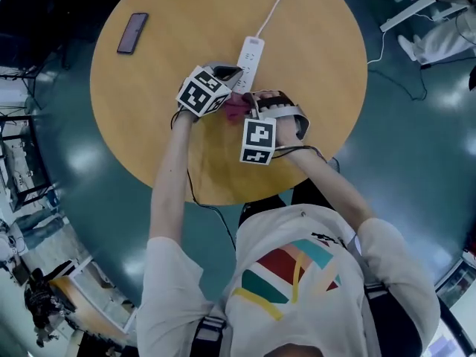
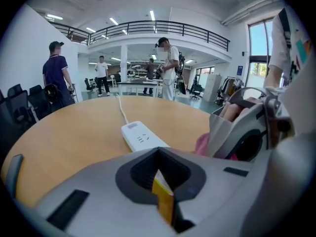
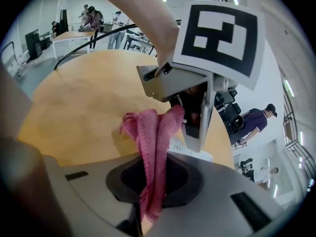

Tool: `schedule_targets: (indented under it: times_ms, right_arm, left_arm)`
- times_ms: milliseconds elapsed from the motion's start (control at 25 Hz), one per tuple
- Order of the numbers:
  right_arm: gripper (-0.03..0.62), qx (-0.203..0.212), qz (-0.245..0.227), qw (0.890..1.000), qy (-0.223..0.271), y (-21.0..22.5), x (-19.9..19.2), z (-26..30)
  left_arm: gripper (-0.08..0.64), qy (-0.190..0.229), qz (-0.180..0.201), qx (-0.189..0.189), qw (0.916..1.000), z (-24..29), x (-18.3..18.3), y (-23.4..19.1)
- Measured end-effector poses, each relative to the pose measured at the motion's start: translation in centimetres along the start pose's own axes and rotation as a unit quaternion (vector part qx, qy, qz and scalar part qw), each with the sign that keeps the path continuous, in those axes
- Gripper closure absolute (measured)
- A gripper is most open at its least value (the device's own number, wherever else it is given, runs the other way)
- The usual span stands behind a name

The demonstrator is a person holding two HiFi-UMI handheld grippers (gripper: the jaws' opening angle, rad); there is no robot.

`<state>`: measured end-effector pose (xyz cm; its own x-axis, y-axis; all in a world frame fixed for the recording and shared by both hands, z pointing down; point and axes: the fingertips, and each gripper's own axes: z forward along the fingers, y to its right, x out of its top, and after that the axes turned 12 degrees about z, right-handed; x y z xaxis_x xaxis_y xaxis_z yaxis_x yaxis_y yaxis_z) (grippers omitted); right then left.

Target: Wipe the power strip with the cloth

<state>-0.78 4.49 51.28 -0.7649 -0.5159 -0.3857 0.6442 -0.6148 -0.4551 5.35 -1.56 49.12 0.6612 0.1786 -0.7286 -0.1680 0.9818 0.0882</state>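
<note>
The right gripper (image 3: 150,191) is clamped on a folded pink knitted cloth (image 3: 153,132). The left gripper (image 2: 160,181), at its ten o'clock, is closed on nothing. The white plastic power strip (image 1: 251,56) lies at their twelve o'clock on the round wooden table (image 1: 149,147).

A round wooden table (image 1: 186,21) stands on a glossy teal floor (image 1: 416,147). Two things lie flat on its top. A dark phone (image 1: 132,33) lies near the left rim in the head view, set at a slant. A white power strip (image 1: 251,58) lies near the middle, well apart from the phone, with its length running away from the person. The strip's near end is covered in the head view. A white cable (image 1: 277,6) runs from its far end across the bare wood to the far rim.
</note>
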Motion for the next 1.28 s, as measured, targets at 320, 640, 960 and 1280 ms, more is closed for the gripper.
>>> schedule_targets:
  times_ms: [320, 640, 960, 1280]
  right_arm:
    - [0.553, -0.001, 0.017, 1.000, -0.001, -0.6, 2.6, 1.3]
    - [0.554, -0.031, 0.073, 0.997, -0.002, 0.2, 3.0, 2.5]
    - [0.553, -0.039, 0.082, 0.995, -0.036, 0.5, -2.1, 0.8]
    - [0.553, -0.043, 0.052, 0.997, -0.028, 0.7, -3.1, 0.4]
  left_arm:
    - [0.522, 0.014, -0.039, -0.063, 0.9972, 0.7, -0.6, 0.4]
    - [0.522, 0.020, -0.018, -0.068, 0.9973, 0.7, -0.8, 0.2]
    - [0.522, 0.022, -0.012, -0.063, 0.9977, 0.5, -0.8, 0.3]
    - [0.522, 0.011, -0.012, -0.016, 0.9997, 0.7, -0.9, 0.4]
